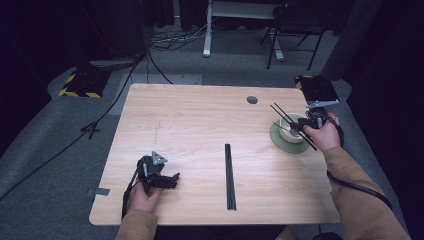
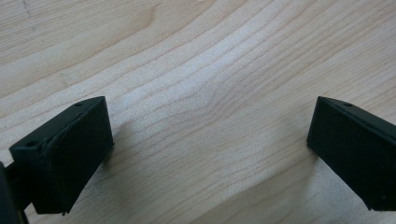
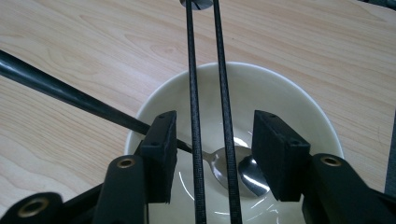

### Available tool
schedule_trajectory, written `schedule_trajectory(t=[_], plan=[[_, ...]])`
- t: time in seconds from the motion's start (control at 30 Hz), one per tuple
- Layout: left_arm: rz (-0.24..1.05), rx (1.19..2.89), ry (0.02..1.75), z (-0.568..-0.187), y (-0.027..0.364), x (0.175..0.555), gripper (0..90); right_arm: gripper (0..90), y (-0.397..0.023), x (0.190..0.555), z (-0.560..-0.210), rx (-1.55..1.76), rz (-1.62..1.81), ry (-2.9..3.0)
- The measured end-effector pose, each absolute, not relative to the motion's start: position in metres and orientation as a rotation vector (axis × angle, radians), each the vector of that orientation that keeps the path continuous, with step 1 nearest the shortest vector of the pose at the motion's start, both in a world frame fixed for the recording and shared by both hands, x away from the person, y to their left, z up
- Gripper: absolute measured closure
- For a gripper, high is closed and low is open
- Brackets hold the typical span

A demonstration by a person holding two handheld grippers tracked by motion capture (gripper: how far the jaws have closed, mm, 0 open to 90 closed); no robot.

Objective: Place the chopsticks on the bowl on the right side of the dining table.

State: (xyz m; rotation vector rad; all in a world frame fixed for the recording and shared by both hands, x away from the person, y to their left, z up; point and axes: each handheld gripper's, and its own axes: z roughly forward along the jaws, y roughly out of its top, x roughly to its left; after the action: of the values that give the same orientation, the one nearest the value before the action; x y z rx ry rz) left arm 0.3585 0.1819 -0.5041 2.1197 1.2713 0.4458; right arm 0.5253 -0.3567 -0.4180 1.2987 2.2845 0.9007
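From the high view, the right gripper hangs over a white bowl on a green saucer, chopsticks lying across it; another pair lies mid-surface. The left gripper has its jaws spread wide over bare wooden surface. In the right gripper view, the jaws stand half apart, the chopsticks between them untouched, above a spoon.

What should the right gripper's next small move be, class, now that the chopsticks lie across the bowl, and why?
Probably draw the right gripper straight back from the bowl. Its fingers stand apart from the pair of chopsticks, which already rests across the bowl's rim above the spoon, so nothing is gripped. A second pair of chopsticks waits mid-table.
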Motion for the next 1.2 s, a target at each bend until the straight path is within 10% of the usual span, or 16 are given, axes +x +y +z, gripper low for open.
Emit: schedule_trajectory(t=[0.1, 0.27, 0.37, 1.2], plan=[[0.443, 2.118, 1.271, -0.504, 0.182, 0.359, 0.5, 75.0, -0.355, 0.526, -0.421, 1.301, 0.901, 2.326], [0.443, 2.120, 1.270, -0.504, 0.182, 0.358, 0.5, 79.7, -0.357, 0.526, -0.421, 1.265, 0.867, 2.350], [0.442, 2.118, 1.271, -0.504, 0.182, 0.358, 0.5, 62.5, -0.357, 0.523, -0.420, 1.269, 0.876, 2.321], [0.442, 2.132, 1.267, -0.503, 0.181, 0.360, 0.3, 37.6, -0.393, 0.467, -0.418, 1.327, 0.835, 2.220]])
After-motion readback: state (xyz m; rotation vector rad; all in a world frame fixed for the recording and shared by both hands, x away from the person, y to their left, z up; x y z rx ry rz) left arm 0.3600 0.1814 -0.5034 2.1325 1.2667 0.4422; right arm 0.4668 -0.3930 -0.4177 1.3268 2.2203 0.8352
